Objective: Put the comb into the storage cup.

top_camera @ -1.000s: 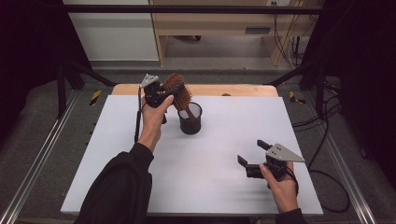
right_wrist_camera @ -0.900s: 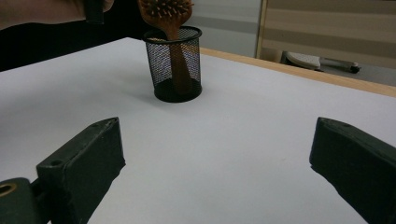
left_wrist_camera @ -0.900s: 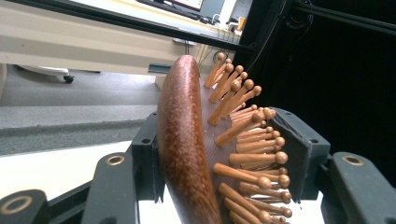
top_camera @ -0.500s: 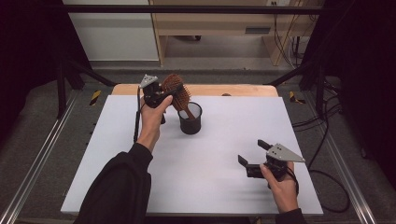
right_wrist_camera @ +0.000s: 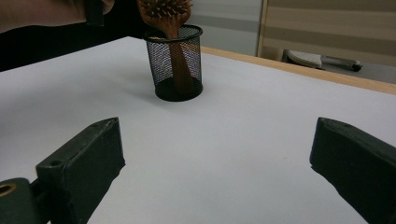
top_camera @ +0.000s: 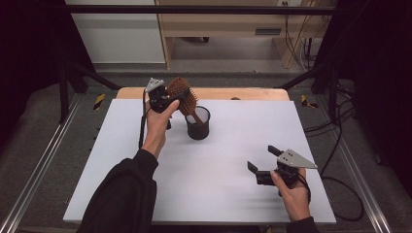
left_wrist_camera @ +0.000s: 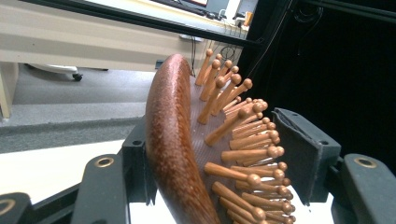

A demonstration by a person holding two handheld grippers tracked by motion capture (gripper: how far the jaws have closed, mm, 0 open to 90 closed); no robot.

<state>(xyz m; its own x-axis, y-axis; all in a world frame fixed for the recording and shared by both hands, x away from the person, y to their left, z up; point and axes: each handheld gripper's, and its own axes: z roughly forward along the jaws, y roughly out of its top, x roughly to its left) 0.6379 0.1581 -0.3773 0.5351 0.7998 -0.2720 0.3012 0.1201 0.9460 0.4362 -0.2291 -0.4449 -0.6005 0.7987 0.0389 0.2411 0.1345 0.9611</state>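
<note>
Upper centre of the high view: the left gripper (top_camera: 170, 99) is clamped on the head of a wooden hairbrush (top_camera: 183, 94), whose handle stands inside the mesh cup (top_camera: 198, 124). The brush looks stiff, light and smooth-backed, so a grip across the head's edges seems safest, since the pins could let it twist. At lower right, the right gripper (top_camera: 262, 164) rests with jaws wide apart, holding nothing.

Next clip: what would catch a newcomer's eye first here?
The wooden hairbrush stands out: the left gripper holds its head between the jaws at the far side of the table, with the handle down inside the black mesh cup. In the left gripper view its ball-tipped wooden pins loom large. The right gripper sits open and empty at the near right.
</note>
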